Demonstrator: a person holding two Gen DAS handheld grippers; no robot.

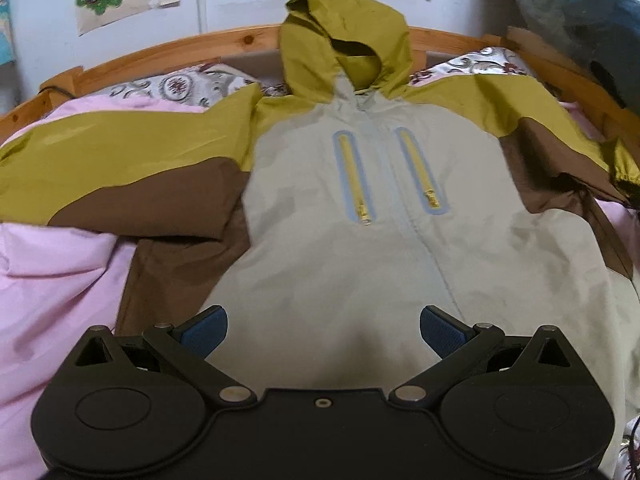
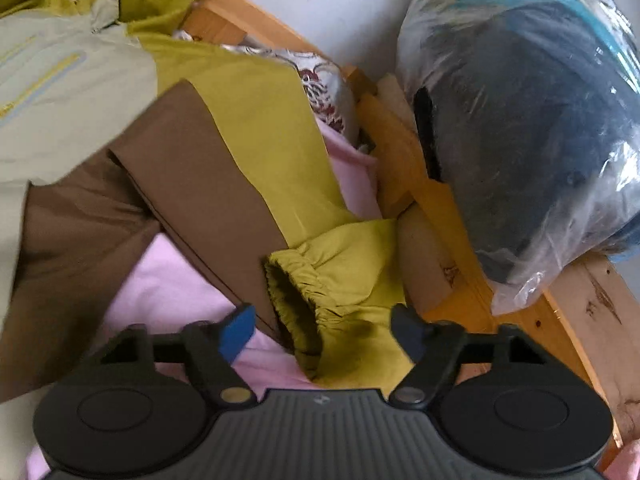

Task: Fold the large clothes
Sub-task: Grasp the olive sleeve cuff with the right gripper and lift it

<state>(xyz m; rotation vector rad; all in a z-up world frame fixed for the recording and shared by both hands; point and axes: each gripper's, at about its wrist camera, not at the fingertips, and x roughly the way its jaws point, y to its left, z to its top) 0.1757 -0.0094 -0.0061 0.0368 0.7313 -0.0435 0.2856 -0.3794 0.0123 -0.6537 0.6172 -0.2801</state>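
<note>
A hooded jacket (image 1: 340, 208) lies front up on the bed, pale grey-green body, olive hood and shoulders, brown lower sleeves, two yellow chest zips. My left gripper (image 1: 324, 332) is open above the jacket's lower front, holding nothing. In the right wrist view the jacket's right sleeve (image 2: 248, 152) runs toward me and ends in an olive elastic cuff (image 2: 316, 292). My right gripper (image 2: 324, 334) is open, its jaws either side of the cuff, not closed on it.
A pink bedsheet (image 1: 52, 280) covers the bed. Patterned pillows (image 1: 180, 86) lie by the wooden bed frame (image 1: 168, 48). A clear plastic bag of dark and teal fabric (image 2: 528, 120) sits on the frame at the right. Posters hang on the wall.
</note>
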